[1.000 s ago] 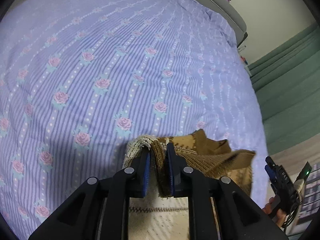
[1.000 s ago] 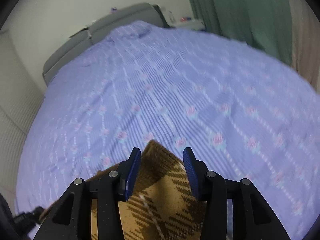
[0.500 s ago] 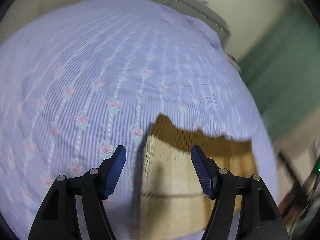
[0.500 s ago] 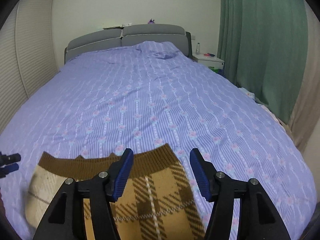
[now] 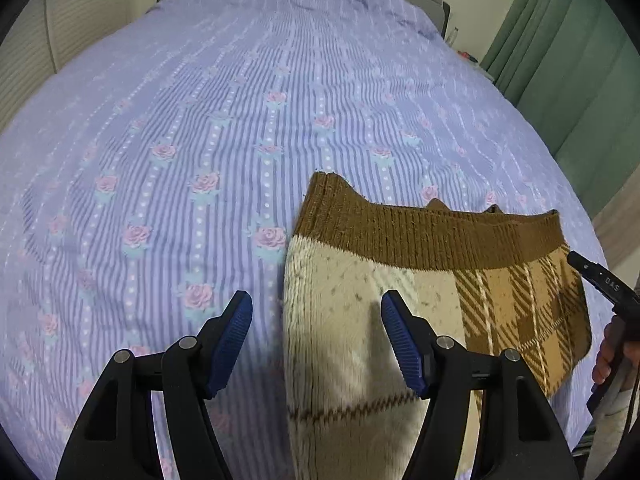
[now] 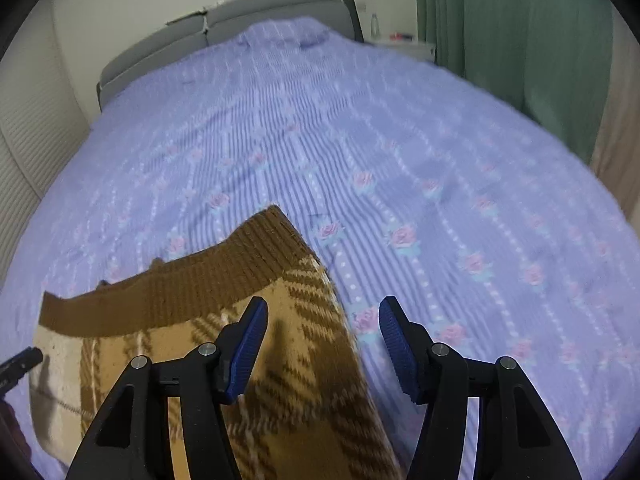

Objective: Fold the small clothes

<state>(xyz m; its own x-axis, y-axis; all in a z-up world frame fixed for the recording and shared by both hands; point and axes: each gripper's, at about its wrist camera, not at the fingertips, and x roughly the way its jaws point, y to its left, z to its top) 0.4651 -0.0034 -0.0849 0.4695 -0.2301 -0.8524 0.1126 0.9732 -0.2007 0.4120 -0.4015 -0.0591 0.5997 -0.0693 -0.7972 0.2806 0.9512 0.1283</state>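
While your left gripper (image 5: 316, 340) hangs spread with nothing between its blue pads (image 5: 232, 336), the left wrist view shows why: the knitted garment (image 5: 400, 280) lies flat on the striped bedspread (image 5: 240, 140), its brown ribbed band (image 5: 420, 236) across the far edge. Your jaws straddle its cream left edge, which looks to me like a stance for taking that side. At the right rim, your other hand (image 5: 612, 348) grips the second tool.

From the right wrist view, your right gripper (image 6: 322, 346) is likewise spread and empty, poised over the plaid right edge of the garment (image 6: 280, 340). The two tools bracket the piece, presumably so both sides can be lifted together for a fold.
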